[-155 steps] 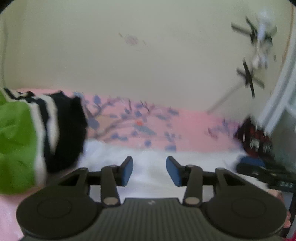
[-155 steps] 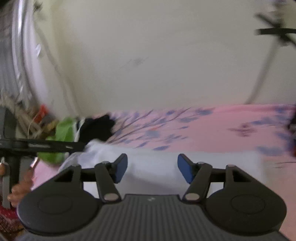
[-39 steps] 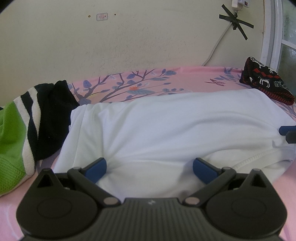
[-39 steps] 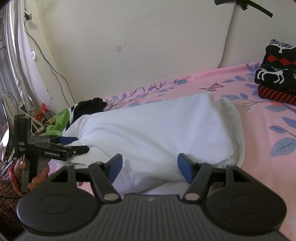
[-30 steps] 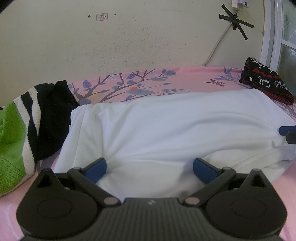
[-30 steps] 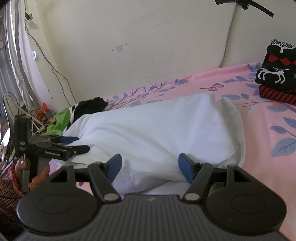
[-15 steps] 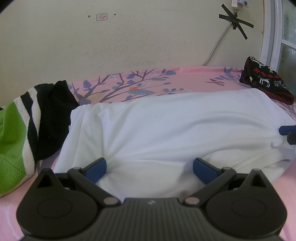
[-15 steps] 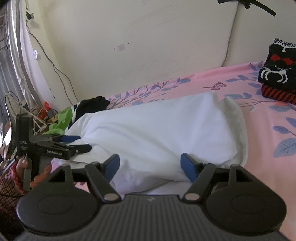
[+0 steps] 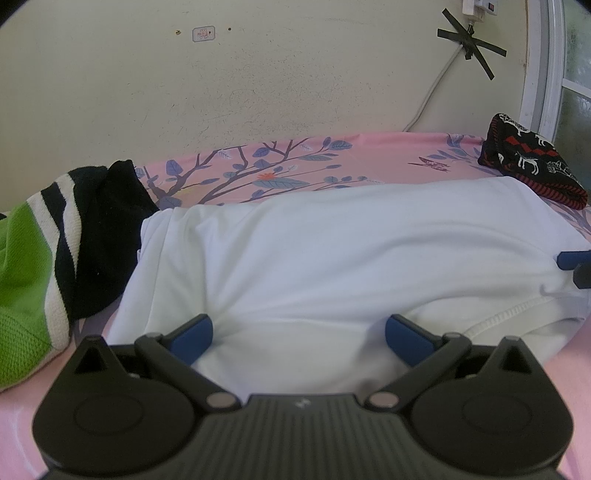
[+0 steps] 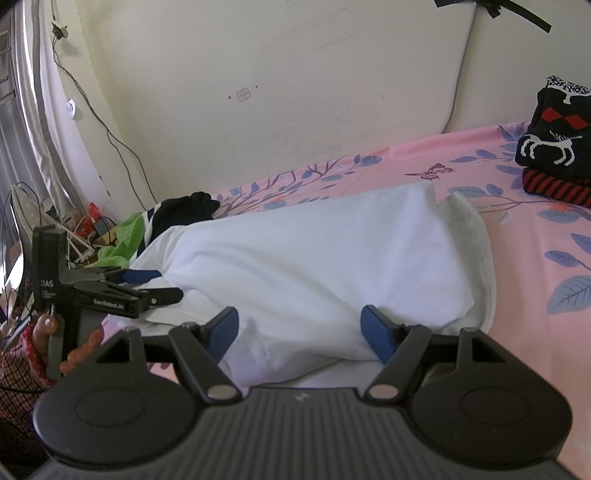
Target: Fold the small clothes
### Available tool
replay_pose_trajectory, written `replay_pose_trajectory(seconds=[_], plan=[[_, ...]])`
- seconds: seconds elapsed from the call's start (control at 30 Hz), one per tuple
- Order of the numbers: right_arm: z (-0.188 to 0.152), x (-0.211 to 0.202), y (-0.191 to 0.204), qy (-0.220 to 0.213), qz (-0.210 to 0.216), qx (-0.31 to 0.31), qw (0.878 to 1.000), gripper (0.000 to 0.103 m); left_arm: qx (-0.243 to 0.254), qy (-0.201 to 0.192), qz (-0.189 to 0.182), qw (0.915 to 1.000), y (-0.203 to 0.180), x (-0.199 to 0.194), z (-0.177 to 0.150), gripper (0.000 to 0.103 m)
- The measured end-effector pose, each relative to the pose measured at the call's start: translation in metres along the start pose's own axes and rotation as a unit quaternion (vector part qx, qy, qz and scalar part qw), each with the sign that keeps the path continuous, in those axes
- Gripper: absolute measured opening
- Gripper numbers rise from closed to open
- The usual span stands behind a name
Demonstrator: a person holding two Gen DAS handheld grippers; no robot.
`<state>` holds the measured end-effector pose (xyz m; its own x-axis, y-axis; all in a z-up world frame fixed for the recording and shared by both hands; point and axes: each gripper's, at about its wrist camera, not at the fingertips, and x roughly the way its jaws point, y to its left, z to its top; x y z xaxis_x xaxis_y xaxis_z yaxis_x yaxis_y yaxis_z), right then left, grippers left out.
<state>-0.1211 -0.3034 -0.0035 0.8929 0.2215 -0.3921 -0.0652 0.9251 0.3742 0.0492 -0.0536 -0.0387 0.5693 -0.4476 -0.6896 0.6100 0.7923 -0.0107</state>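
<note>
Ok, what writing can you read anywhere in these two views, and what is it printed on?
"DAS": on the upright black body of the left gripper, in the right wrist view; smaller print beneath it is unreadable.
"GenRobot.AI": along that gripper's side.
Pink-edged sticker on the wall: print too small to read.
Nothing readable on the clothes.

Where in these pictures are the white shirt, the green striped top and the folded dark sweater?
white shirt (image 9: 351,258), left wrist view, middle of its top layer
green striped top (image 9: 26,266), left wrist view, green part
dark sweater (image 10: 554,144), right wrist view, white animal pattern
</note>
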Motion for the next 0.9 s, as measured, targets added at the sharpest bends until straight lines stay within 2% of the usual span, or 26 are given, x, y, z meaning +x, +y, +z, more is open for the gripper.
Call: replay_pose_trajectory(seconds=[0.9], plan=[[0.0003, 0.0000, -0.0002, 0.000, -0.001, -0.003, 1.000, 0.067, -0.003, -0.003, -0.002, 1.0000, 0.0001, -0.0013, -0.0002, 0.103]])
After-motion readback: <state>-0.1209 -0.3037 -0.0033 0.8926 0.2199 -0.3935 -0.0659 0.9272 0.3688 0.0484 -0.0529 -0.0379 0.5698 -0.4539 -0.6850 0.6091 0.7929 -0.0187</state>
